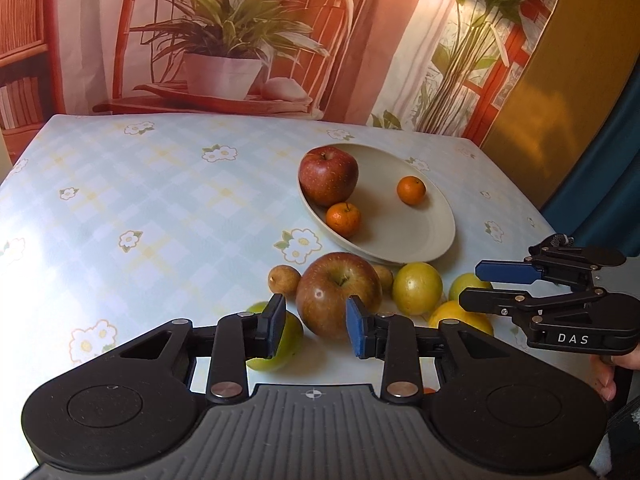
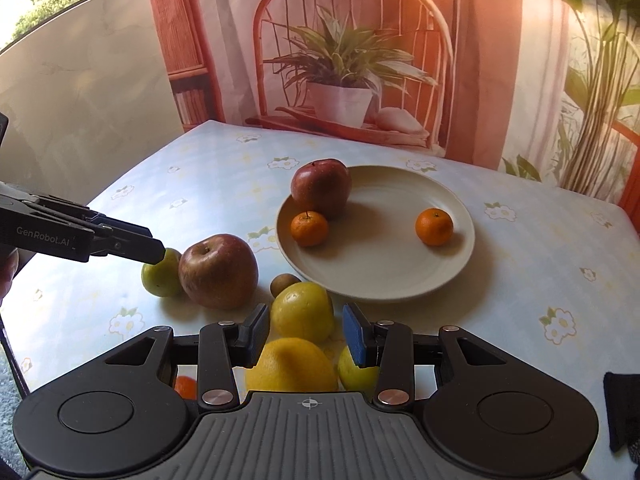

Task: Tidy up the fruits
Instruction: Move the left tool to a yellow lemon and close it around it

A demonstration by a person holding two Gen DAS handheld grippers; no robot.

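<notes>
- Low in the left view: left gripper (image 1: 316, 326) spread, lined up on the table apple (image 1: 339, 294), likely untouched.
- Lower centre, right view: right gripper (image 2: 305, 336) spread over a lemon (image 2: 303, 312).
- Next: close, lift to the plate (image 2: 400, 280).

Open right gripper (image 2: 306, 334) over lemons (image 2: 302, 312)

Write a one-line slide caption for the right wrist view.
Open right gripper hovers over yellow citrus fruits beside a cream plate holding a red apple and two small oranges.
</notes>
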